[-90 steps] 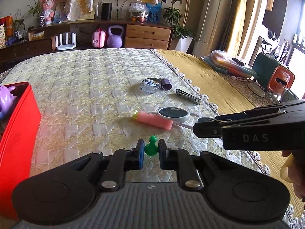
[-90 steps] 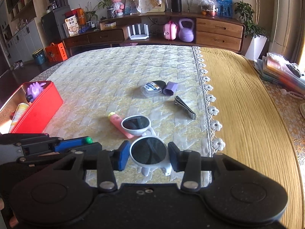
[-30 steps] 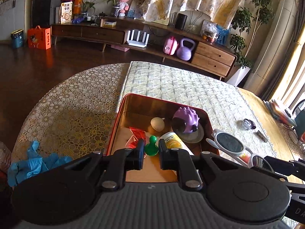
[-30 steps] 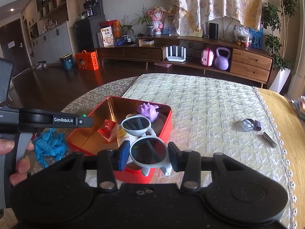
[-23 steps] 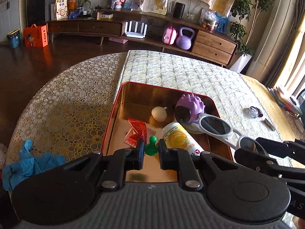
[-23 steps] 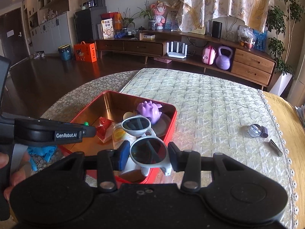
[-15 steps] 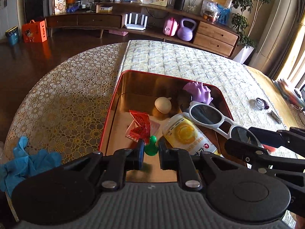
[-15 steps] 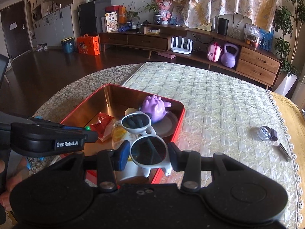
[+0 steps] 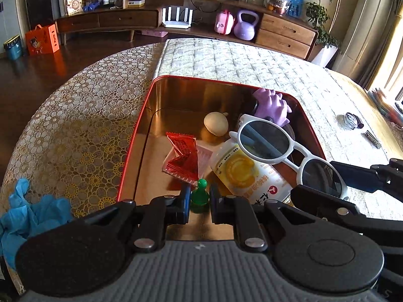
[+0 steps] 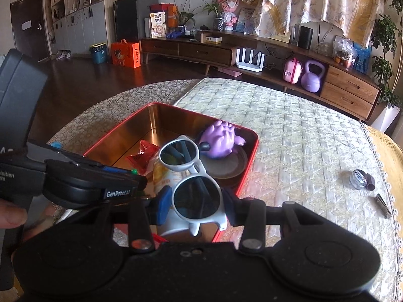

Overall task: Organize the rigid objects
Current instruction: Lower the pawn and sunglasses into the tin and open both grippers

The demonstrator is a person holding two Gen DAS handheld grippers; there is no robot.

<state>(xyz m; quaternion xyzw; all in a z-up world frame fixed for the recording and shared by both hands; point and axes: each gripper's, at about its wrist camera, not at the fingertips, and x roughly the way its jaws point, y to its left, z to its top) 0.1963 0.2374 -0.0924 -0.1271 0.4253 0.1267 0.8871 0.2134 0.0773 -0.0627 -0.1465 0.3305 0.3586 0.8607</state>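
Left wrist: fingers pinch green pawn (tilted down over red tin) | right fingers clamp white sunglasses

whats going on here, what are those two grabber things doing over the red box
A person is sorting small items into a red metal tin with a handheld gripper in each hand. The left gripper is shut on a small green plastic pawn just over the tin's near end. The right gripper clamps one lens of white-framed round sunglasses, held above the tin's contents: a purple spiky toy, a red foil packet and a white bottle with a yellow label. Neither item is released yet.
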